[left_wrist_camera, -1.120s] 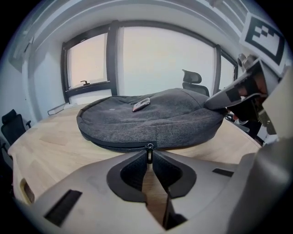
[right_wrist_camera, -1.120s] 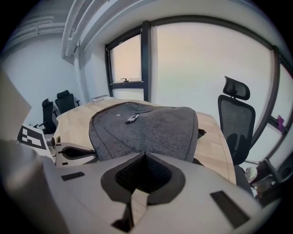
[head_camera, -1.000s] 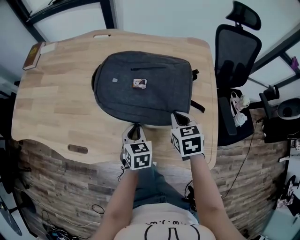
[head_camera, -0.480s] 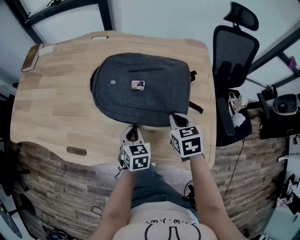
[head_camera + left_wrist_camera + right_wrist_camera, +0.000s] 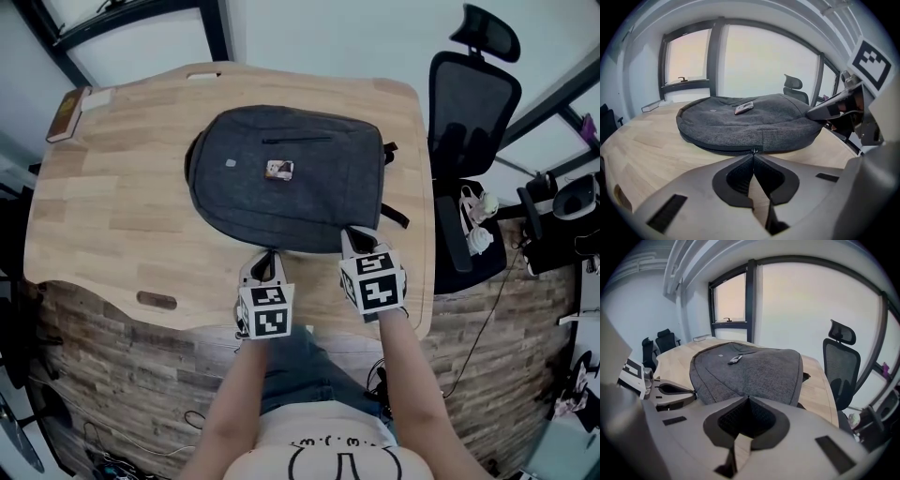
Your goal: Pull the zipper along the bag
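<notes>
— Now, has pulling begun?
— Seemingly not: left gripper (image 5: 271, 255) pinches the zipper pull (image 5: 753, 151) at the bag's (image 5: 281, 178) lower edge, mid-frame; right gripper (image 5: 354, 233), pressed together, meets its lower-right corner. The whole run remains.

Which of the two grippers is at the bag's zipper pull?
The left gripper: its closed tips meet at the zipper pull on the near edge of the bag. The right gripper is shut on plain fabric farther along that edge.
</notes>
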Demonstrator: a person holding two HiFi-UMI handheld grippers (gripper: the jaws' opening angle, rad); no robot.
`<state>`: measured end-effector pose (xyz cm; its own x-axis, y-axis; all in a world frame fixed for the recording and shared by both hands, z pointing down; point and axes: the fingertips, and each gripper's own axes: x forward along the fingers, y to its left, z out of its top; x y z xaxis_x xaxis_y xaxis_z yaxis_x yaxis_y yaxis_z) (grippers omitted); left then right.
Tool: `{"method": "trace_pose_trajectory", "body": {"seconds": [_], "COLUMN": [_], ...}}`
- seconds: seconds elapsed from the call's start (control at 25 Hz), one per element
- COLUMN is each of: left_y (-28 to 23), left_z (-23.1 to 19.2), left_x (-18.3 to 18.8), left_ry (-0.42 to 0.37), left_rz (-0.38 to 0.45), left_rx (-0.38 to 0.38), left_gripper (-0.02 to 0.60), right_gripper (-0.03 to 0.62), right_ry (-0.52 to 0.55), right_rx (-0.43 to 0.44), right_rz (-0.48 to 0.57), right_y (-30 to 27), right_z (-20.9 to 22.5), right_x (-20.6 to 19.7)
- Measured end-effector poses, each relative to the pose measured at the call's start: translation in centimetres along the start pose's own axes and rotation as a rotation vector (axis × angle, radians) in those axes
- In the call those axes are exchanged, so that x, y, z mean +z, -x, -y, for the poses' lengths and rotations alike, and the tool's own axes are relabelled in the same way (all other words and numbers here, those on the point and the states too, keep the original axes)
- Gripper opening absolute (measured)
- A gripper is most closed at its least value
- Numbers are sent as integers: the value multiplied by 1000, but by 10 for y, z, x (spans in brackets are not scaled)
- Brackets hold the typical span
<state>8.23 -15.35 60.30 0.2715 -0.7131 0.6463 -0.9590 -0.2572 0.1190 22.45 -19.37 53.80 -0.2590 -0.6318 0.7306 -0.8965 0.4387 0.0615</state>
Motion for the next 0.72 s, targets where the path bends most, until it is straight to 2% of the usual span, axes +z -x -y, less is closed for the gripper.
{"method": "trace_pose_trajectory", "body": {"seconds": [0.36, 0.72], "left_y": [11, 14], "left_z": [-7, -57], "left_x": [-10, -14], "left_ry": [-46, -66], "left_rz": [-68, -102], "left_rx": [-3, 97], "left_gripper": [18, 18], "right_gripper": [51, 51], "right_ry": [27, 47], "right_rx": [21, 55], "right_rz": [-12, -21], "right_y": [0, 1], "right_z": [-1, 2], "right_x": [-5, -6]}}
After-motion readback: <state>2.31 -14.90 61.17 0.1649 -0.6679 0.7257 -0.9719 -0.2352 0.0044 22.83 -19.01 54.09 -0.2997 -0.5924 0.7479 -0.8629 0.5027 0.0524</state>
